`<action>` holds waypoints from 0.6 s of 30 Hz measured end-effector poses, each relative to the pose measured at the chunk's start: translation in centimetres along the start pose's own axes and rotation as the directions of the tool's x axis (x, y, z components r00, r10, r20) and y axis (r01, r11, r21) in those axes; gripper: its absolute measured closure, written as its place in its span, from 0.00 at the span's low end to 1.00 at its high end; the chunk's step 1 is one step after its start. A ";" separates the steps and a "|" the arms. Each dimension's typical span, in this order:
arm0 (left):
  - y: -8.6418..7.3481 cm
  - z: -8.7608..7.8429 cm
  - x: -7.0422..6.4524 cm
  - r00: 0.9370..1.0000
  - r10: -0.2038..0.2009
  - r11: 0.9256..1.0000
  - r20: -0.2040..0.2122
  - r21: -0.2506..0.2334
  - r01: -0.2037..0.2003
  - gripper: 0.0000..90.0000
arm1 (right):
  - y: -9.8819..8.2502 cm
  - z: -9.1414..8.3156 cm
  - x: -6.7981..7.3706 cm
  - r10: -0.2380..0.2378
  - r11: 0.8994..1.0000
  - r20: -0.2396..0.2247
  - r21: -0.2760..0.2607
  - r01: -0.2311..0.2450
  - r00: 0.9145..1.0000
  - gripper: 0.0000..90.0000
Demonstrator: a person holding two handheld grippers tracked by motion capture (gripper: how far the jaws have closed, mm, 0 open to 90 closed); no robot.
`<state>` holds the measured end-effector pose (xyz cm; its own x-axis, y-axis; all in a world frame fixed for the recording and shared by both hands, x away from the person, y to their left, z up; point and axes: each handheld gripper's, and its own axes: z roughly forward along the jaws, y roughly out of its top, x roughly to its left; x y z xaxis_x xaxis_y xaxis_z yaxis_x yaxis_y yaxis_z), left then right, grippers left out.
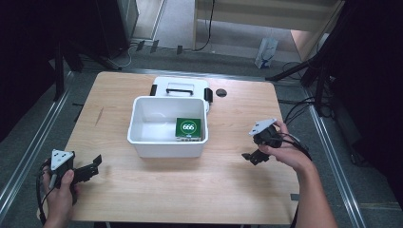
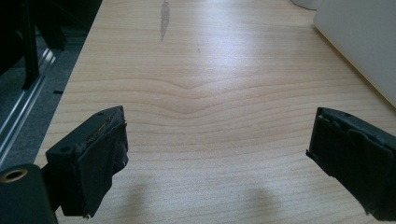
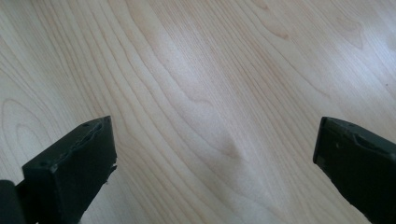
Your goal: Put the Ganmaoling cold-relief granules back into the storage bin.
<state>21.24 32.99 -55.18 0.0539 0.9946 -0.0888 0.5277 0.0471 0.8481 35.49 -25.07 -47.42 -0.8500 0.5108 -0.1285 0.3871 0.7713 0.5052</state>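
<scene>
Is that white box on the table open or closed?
Open. The white box has no top on; its lid lies behind it, and a green packet shows inside.

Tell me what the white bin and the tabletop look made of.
White rectangular open bin: likely moulded plastic, with smooth, slightly glossy walls and rounded corners. Light wooden tabletop: wood or wood-look laminate, with printed-looking grain lines, a satin sheen and a grey scuff.
</scene>
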 end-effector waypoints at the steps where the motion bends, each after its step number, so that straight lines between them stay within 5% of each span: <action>1: 0.0 0.0 0.0 1.000 0.000 1.000 0.000 0.000 0.000 0.06 | -0.4 0.0 0.1 0.010 1.000 0.000 -0.019 -0.010 1.000 0.00; 6: 0.0 0.0 0.0 1.000 0.002 1.000 -0.001 0.002 -0.002 0.06 | -3.3 -0.4 0.6 0.097 0.987 0.029 -0.128 -0.092 0.995 0.00; 14: 0.0 0.0 0.0 1.000 -0.001 1.000 -0.003 0.002 0.001 0.06 | -9.1 -1.2 1.5 0.268 0.921 0.010 -0.295 -0.254 0.963 0.00; 18: 0.0 0.0 0.0 1.000 -0.004 1.000 -0.003 0.003 0.004 0.06 | -12.1 -1.6 2.3 0.375 0.854 0.016 -0.396 -0.338 0.927 0.00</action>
<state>21.29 32.96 -55.19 0.0488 0.9947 -0.0908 0.5301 0.0513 0.8464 28.26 -33.83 -52.42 -0.6375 0.7684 0.0567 0.4767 0.3355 0.8126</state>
